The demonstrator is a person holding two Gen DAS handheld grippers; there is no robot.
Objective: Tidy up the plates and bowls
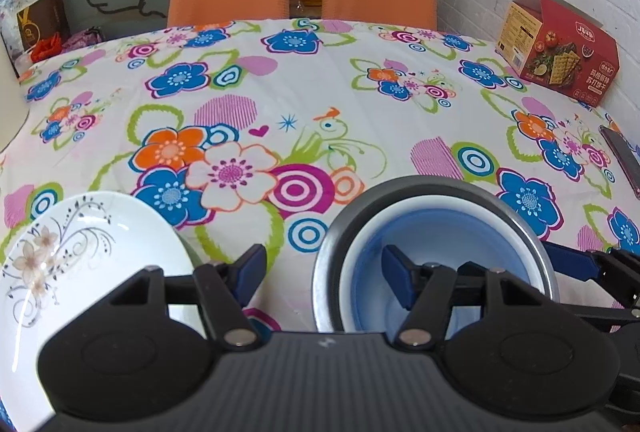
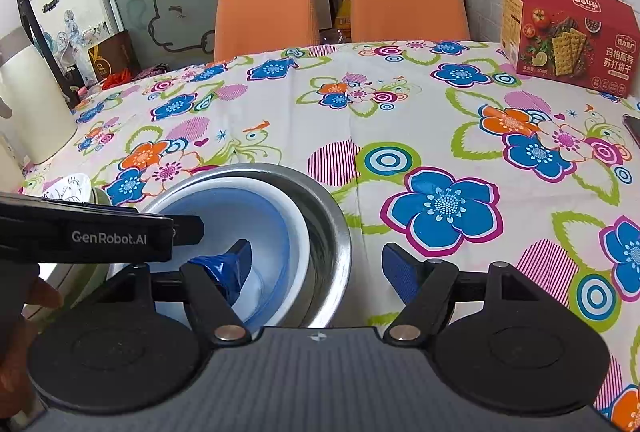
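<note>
The left gripper (image 1: 324, 274) is held with its jaws spread wide; the near-left rim of the round stainless-steel bowl (image 1: 516, 208) lies between them, the right finger reaching over the white-rimmed pale blue bowl (image 1: 472, 232) nested inside it. The right gripper (image 2: 316, 268) is likewise seen spread, its left finger inside the blue bowl and its right finger outside the steel rim, above the flowered tablecloth (image 2: 400, 120). Nothing is pinched by either. The nested bowls are set on the near part of the table. A white plate with a brown floral motif (image 1: 80, 244) is seen to their left, just beside the left gripper's left finger.
</note>
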